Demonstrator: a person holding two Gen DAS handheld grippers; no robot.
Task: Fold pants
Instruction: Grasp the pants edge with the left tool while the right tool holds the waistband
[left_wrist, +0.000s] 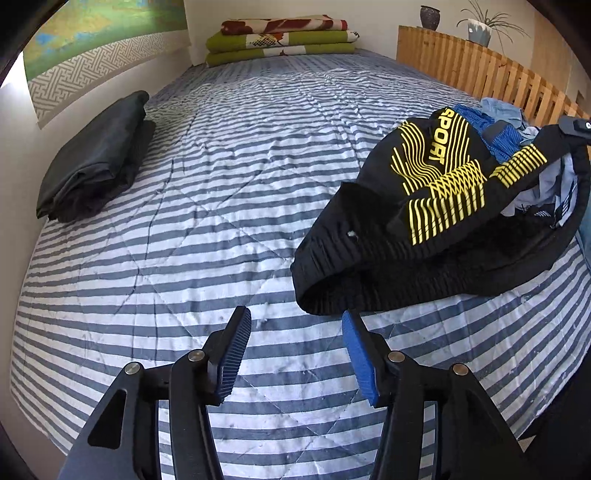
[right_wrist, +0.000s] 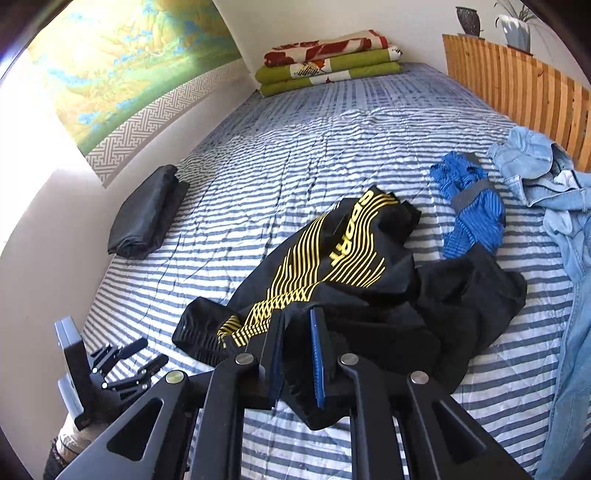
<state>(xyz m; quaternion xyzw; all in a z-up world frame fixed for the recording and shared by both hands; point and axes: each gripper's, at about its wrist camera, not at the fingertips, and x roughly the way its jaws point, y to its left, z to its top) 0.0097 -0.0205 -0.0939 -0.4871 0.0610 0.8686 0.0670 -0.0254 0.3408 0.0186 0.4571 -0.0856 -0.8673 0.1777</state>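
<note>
The left gripper (left_wrist: 297, 325) hovers low over the striped bedcover (left_wrist: 221, 177), its jaws spread wide with nothing between them; its right blue pad (left_wrist: 360, 358) sits just short of the ribbed waistband of the black pants (left_wrist: 424, 206). In the right wrist view this same tool appears at the lower left edge, only partly in frame.

The right gripper (right_wrist: 297, 354) is angled down onto the black pants (right_wrist: 351, 280), its jaws drawn narrow with a fold of black fabric pinched between the pads. In the left wrist view, a raised stretch of the garment runs up toward a gripper tip at the right edge, largely cut off.

The pants lie crumpled on the near right part of the bed, yellow line print and "SPORT" lettering facing up. They partly cover a blue ribbed garment (right_wrist: 469, 206); light denim clothing (right_wrist: 546, 177) lies beyond it, cut off at the right edge.

A folded dark garment (left_wrist: 96, 162) rests by the left wall. Folded blankets (left_wrist: 280, 40) are stacked at the far end of the bed.
</note>
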